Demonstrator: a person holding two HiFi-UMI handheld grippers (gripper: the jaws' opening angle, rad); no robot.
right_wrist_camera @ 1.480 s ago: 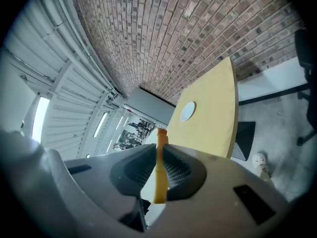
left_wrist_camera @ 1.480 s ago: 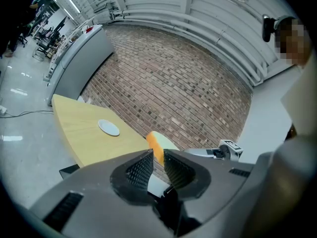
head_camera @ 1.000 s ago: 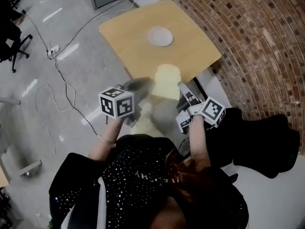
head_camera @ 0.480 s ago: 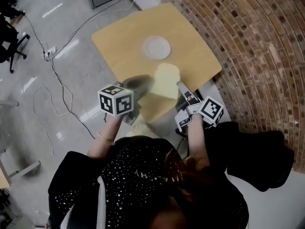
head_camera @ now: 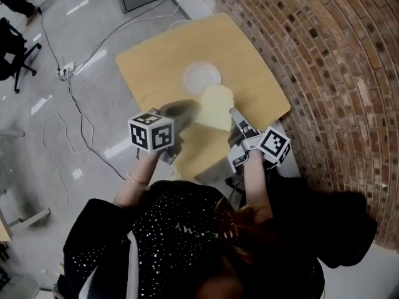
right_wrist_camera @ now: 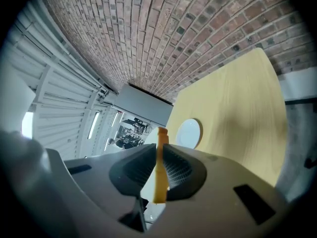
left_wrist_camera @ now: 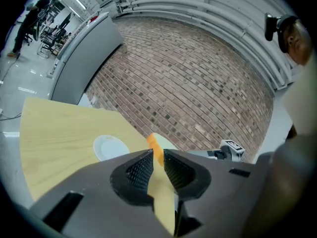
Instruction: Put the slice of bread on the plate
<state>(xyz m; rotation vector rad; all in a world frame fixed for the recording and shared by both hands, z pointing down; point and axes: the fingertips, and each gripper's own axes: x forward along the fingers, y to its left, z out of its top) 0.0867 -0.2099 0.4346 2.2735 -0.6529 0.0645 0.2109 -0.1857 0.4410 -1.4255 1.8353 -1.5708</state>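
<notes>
Carried forward since the earlier frame, the slice of bread (head_camera: pixel 216 106) is clamped at opposite edges by the left gripper (left_wrist_camera: pixel 157 168) and right gripper (right_wrist_camera: pixel 159 171). The plate (head_camera: pixel 202 75) lies just beyond the slice, toward upper left, seemingly not yet beneath it.

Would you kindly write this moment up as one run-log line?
stage: carry | bread: in air, not on plate | left gripper: shut on bread | right gripper: shut on bread | plate: empty

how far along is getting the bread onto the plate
Done: the slice of bread is lifted, the left gripper and right gripper each shut on an edge. In hand: it hangs above the table, just short of the plate. Left: lower it onto the bare plate and release.
</notes>
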